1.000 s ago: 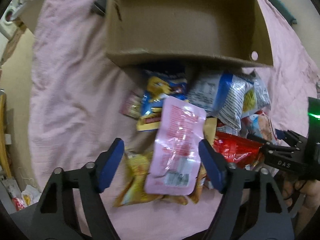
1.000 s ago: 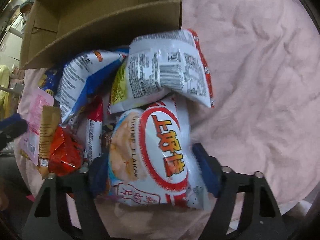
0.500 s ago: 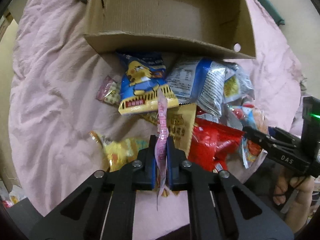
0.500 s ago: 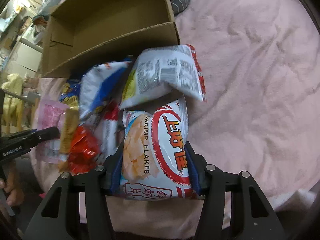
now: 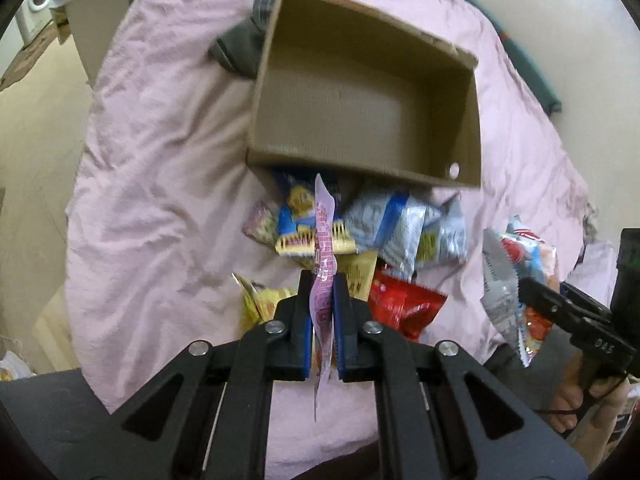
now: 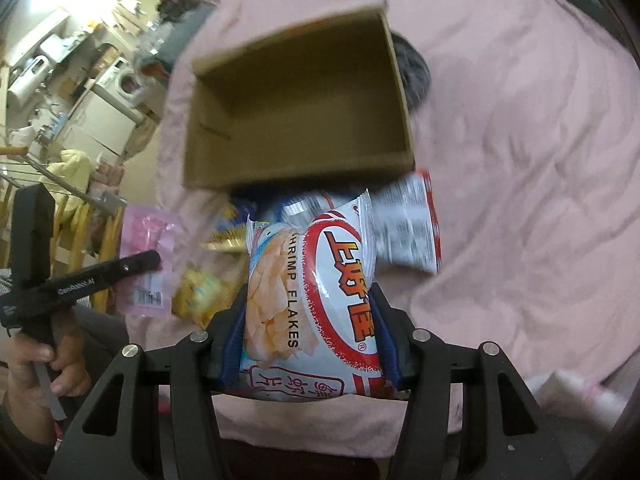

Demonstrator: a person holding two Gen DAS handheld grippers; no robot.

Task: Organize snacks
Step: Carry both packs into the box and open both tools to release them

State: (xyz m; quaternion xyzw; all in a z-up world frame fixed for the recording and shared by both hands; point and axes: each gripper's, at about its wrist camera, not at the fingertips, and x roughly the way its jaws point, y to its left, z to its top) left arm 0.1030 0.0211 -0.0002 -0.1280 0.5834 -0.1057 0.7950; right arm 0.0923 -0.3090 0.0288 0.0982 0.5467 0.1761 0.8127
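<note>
My left gripper [image 5: 323, 280] is shut on a flat pink snack packet [image 5: 325, 248], held edge-on above the pile; the packet also shows in the right wrist view [image 6: 146, 256]. My right gripper [image 6: 310, 304] is shut on a white and red shrimp flakes bag [image 6: 320, 292], lifted off the bed; it also shows in the left wrist view [image 5: 516, 280]. An open brown cardboard box [image 5: 360, 100] lies empty beyond the snacks, also in the right wrist view [image 6: 296, 108]. A pile of snack bags [image 5: 384, 236] lies in front of the box.
Everything rests on a pink bedsheet [image 5: 160, 160]. A grey cloth [image 5: 240, 52] lies behind the box. A red bag [image 5: 404, 308], a yellow bag [image 5: 256, 304] and a blue and yellow bag [image 5: 304, 224] lie in the pile. Room clutter stands past the bed's left edge [image 6: 80, 80].
Both grippers closed on their packets and rose away from the pile. The pink packet and the shrimp flakes bag are lifted, and the box now sits further off in both views.
</note>
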